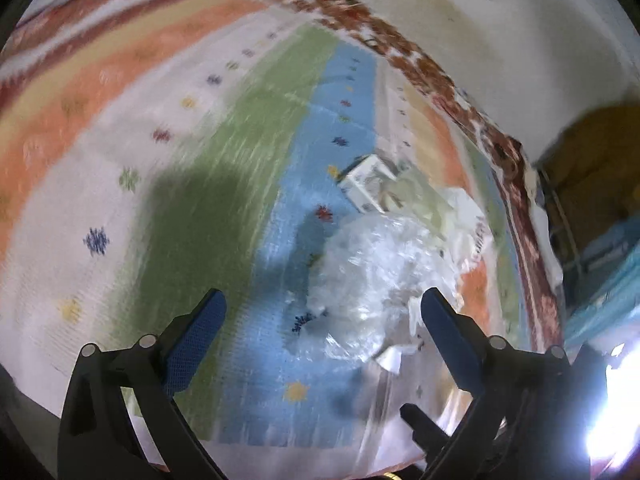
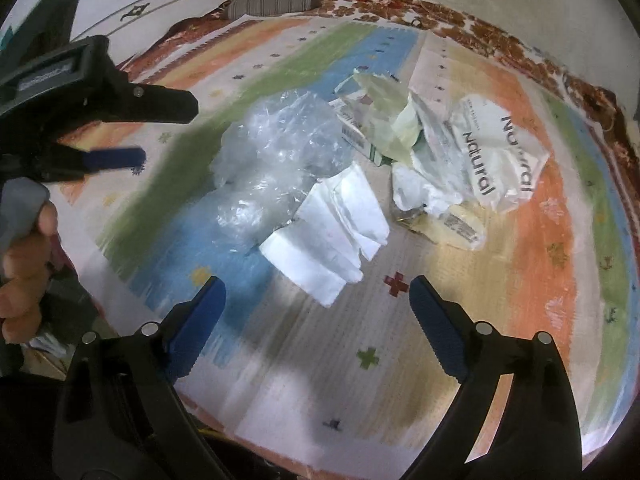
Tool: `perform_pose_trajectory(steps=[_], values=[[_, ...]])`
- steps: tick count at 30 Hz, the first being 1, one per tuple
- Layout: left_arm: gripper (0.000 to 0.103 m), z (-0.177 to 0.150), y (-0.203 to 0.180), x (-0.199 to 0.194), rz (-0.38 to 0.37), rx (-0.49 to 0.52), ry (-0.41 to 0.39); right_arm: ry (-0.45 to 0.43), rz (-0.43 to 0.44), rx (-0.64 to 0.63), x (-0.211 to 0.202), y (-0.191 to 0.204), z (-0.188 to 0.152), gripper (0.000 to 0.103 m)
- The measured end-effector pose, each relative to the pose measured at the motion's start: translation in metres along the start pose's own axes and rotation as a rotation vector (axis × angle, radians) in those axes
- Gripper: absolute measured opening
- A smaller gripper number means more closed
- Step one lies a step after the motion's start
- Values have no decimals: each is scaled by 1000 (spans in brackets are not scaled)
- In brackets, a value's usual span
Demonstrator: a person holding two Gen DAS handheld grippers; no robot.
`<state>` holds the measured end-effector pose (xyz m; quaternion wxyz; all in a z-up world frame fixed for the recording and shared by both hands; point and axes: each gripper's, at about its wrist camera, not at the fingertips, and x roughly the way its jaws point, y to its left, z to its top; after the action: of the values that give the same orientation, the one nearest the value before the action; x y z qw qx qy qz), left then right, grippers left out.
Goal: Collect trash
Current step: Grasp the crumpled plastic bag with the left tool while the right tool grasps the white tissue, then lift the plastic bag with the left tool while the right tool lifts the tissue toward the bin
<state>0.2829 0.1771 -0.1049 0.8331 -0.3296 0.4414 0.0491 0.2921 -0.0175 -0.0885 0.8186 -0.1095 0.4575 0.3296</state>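
A pile of trash lies on a striped rug (image 2: 560,184). It holds crumpled clear plastic (image 2: 272,152), a folded white paper (image 2: 332,232), a small carton (image 2: 356,128), a pale green wrapper (image 2: 384,104), a white bag printed "Natural" (image 2: 492,152) and a yellow packet (image 2: 460,220). My right gripper (image 2: 316,292) is open, just short of the white paper, with nothing between its fingers. My left gripper (image 1: 324,308) is open too, hovering over the clear plastic (image 1: 368,280). The carton (image 1: 368,184) lies beyond it. The left gripper (image 2: 170,132) also shows left of the plastic, held by a hand (image 2: 24,260).
The rug (image 1: 180,200) ends in a red patterned border (image 2: 520,52) with pale floor beyond. A striped bolster (image 2: 276,0) lies at its far edge. Dark furniture and blue fabric (image 1: 600,248) stand at the right of the blurred left wrist view.
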Motion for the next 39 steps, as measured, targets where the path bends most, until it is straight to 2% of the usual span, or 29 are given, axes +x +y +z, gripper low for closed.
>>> perform_pose_trajectory(steps=[8,10,13,15,17,19,22,23,26,32,37,39], values=[[88,5,-16,24,1,79,22,32,4,-5,30,-10,1,78],[87,5,-19,30,-7,114,39,46,17,-12,37,-11,-1,72],[87,3,-23,43,-77,151,99,67,29,-26,44,-9,-2,62],[85,0,-30,49,-58,198,104,60,55,-10,44,-10,1,57],[77,-1,-32,55,-41,211,111,53,90,22,43,-12,6,49],[69,0,-30,57,-41,191,116,53,99,30,43,-11,9,46],[44,-1,-29,57,-32,183,111,72,89,4,47,-6,7,31],[34,-2,-30,56,-31,185,111,76,88,4,48,-6,5,23],[23,-2,-34,51,-26,195,102,73,83,22,46,-9,3,15],[18,6,-41,32,-70,178,62,60,111,84,26,-17,6,9],[14,9,-46,20,1,187,56,75,87,86,13,-21,4,7],[14,7,-53,12,-23,246,31,66,56,86,6,-24,2,7]])
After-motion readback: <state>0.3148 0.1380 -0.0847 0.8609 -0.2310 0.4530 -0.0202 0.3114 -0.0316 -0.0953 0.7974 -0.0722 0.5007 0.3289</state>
